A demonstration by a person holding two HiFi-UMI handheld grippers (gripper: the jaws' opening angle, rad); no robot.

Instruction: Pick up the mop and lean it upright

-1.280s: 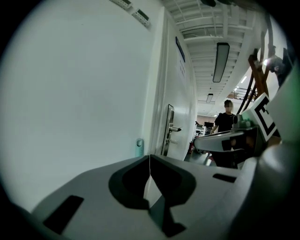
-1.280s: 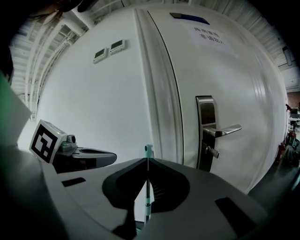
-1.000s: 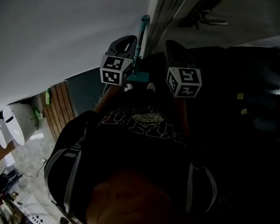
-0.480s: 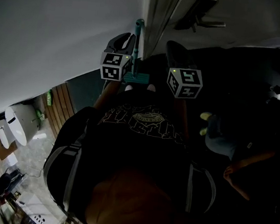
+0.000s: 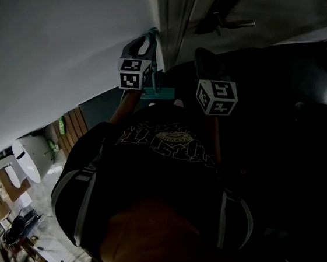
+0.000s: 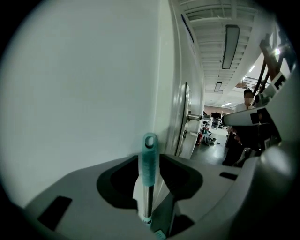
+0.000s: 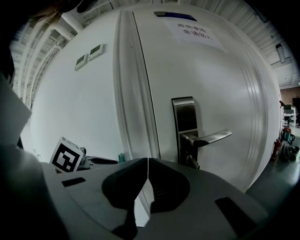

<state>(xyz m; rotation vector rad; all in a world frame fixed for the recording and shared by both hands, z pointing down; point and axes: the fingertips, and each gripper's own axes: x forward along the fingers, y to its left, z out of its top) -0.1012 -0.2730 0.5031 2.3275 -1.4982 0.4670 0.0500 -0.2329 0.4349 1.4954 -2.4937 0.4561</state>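
While teal-handled metal mop (image 6: 150, 150) leans upright, left gripper (image 6: 146, 165) just spread its jaws: releasing | right gripper (image 7: 146, 165) pressed together, empty | next: back away gently.

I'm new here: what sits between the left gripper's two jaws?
The teal top of the mop handle, upright, shown in the left gripper view. The jaws have just been opening around it.

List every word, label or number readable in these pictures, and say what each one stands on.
White paper sheet on the white door: two rows of characters, too blurred to read.
Pale print on the person's black shirt: too dark to read.
Black-and-white marker cubes: patterns only, no words.
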